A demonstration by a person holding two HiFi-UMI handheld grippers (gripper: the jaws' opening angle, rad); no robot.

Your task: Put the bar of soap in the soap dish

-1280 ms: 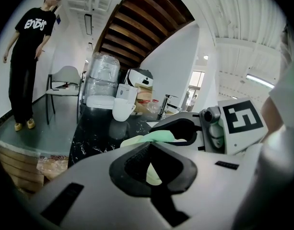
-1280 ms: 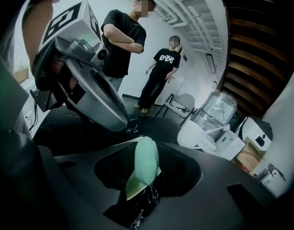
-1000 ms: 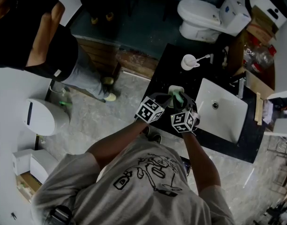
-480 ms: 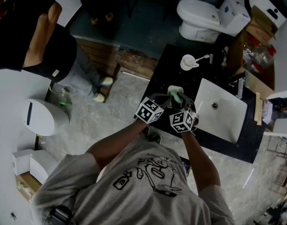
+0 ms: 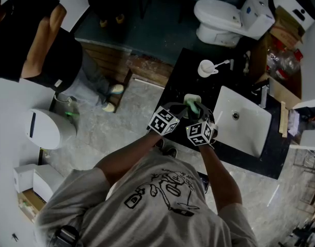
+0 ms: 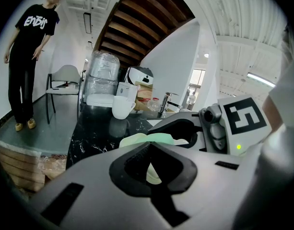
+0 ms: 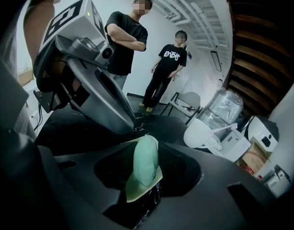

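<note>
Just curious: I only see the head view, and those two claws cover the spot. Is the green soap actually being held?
Observer: Yes. In the right gripper view the soap stands on edge, clamped between the jaws of the right gripper.
Visitor: Is it in the dish?
Observer: Not clearly. The pale soap dish shows just beneath it, but contact can't be judged.
Visitor: And the other claw?
Observer: In the left gripper view, the left gripper has its jaws nearly together on the dish's near edge.
</note>
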